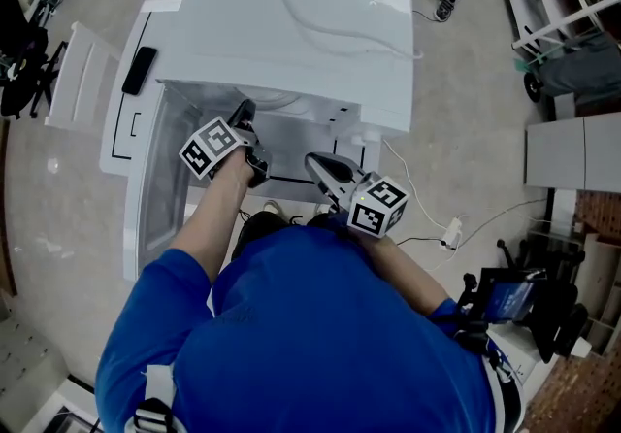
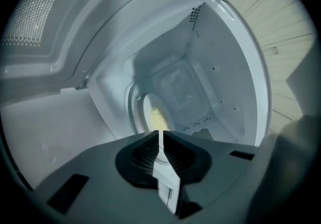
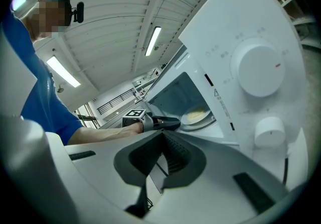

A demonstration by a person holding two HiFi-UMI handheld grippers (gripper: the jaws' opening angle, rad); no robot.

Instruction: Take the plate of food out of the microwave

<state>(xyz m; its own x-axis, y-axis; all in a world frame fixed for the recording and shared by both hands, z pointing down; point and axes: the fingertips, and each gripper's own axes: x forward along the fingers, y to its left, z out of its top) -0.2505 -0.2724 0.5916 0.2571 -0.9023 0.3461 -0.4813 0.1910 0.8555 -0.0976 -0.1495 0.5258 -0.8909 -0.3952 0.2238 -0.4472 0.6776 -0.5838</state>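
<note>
The plate (image 2: 149, 105) sits deep inside the open microwave (image 1: 291, 33), flat on a clear glass turntable (image 2: 131, 110), with a pale yellow heap of food (image 2: 158, 116) on it. From the left gripper (image 2: 160, 135) it lies dead ahead at 12 o'clock, just past the tips. That gripper is in the mouth of the cavity, its jaws pressed together with nothing between them.

The right gripper (image 3: 161, 135) hangs outside, low in front of the control panel. Its jaws also look closed and empty. From there the plate is up at about 1 o'clock, beyond the left gripper and farther off. So the left one is clearly nearer, and I'd say the reach is its job.

The plate is round, so it has no long axis to line up with. What counts is its near rim, which faces the door opening. It looks like smooth glazed white ware, thin at the lip and probably slippery. I reckon the jaws must open and pinch that lip squarely.

The cavity walls are smooth pale painted metal with small vent holes. The door (image 1: 155, 198) stands swung out at 9 o'clock. On the panel are two round, matte white plastic knobs, the upper knob (image 3: 258, 70) larger than the lower knob (image 3: 271, 131).
</note>
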